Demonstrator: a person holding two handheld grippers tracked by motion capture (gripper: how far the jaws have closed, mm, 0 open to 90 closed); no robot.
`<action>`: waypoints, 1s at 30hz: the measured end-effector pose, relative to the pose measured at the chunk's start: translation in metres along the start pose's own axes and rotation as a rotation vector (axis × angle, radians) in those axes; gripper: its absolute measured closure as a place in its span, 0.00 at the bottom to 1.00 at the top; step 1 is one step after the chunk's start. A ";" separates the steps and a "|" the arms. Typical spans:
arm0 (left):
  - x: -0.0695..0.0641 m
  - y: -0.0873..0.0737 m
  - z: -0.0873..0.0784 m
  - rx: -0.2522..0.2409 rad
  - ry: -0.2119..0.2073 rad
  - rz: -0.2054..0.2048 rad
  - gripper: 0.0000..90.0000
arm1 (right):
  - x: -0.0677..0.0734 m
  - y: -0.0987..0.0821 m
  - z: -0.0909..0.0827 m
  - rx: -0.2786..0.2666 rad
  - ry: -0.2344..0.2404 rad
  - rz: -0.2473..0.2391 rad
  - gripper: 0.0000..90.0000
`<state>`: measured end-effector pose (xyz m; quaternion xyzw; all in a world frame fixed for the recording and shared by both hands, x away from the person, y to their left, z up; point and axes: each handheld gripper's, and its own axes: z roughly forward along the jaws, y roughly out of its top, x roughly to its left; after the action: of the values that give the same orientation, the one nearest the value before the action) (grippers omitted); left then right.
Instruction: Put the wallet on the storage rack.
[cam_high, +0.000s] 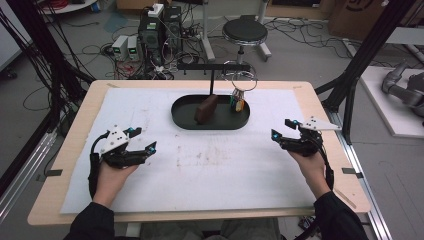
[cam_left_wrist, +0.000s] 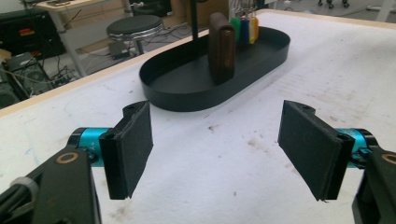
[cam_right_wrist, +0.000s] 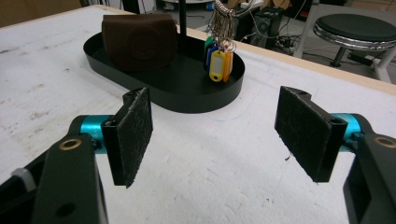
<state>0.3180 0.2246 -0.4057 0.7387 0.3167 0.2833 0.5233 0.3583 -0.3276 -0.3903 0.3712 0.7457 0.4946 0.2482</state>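
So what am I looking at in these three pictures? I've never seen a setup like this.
A person sits at a table covered with a white sheet, holding a hand-held two-jaw gripper in each hand: the left gripper and the right gripper. The high view looks down from above. The other two come from cameras riding on each gripper, looking out between its own black pads. On the sheet stands a black oval tray with a brown pouch in it and a post behind. A bunch of coloured key tags hangs on a ring over the tray. Both grippers are open and hold nothing.
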 end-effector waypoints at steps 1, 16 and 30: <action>0.001 0.000 -0.001 -0.003 0.001 0.000 0.29 | 0.000 -0.001 0.000 0.001 0.002 -0.002 0.31; 0.010 0.001 0.004 0.001 0.017 -0.021 0.29 | -0.002 -0.014 -0.011 0.042 -0.023 -0.016 0.28; 0.004 0.003 0.010 0.010 0.019 -0.005 0.29 | -0.005 -0.021 -0.021 0.044 -0.062 -0.040 0.28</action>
<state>0.3288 0.2212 -0.4052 0.7379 0.3249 0.2872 0.5172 0.3393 -0.3487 -0.4011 0.3768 0.7555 0.4613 0.2729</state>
